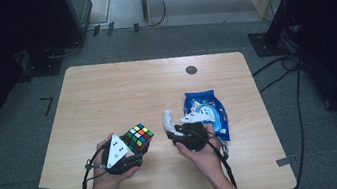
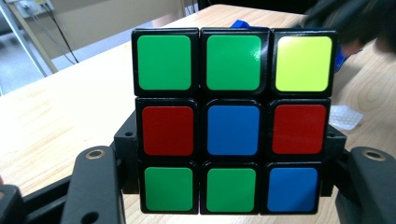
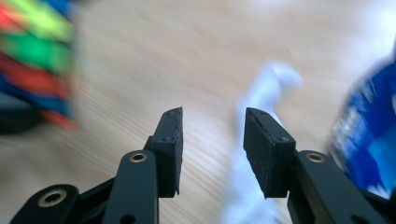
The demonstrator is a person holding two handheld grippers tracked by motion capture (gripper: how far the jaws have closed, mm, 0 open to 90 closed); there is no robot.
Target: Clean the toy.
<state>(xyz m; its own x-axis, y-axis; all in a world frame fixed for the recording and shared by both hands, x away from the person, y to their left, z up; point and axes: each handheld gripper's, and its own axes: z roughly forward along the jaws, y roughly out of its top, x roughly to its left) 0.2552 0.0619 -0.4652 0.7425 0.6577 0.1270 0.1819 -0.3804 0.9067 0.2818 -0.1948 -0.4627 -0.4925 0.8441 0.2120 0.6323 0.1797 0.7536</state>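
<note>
A scrambled Rubik's cube (image 1: pixel 137 138) is held just above the wooden table (image 1: pixel 105 93) at the front left, with my left gripper (image 1: pixel 135 149) shut on its lower sides. In the left gripper view the cube (image 2: pixel 233 121) faces the camera with green, red, blue and yellow stickers, and the black fingers (image 2: pixel 93 186) flank it. My right gripper (image 1: pixel 175 133) is open with nothing between its jaws. It hovers beside a crumpled white wrapper (image 1: pixel 167 119). In the blurred right gripper view the gripper (image 3: pixel 212 135) points at bare table, with the wrapper (image 3: pixel 271 88) just right of it.
A blue snack bag (image 1: pixel 207 111) lies right of the white wrapper, close to my right hand, and appears as a blue bag (image 3: pixel 369 135) at the right edge. A dark round cable cover (image 1: pixel 191 70) sits near the table's far edge. Cables (image 1: pixel 296 85) run over the floor at the right.
</note>
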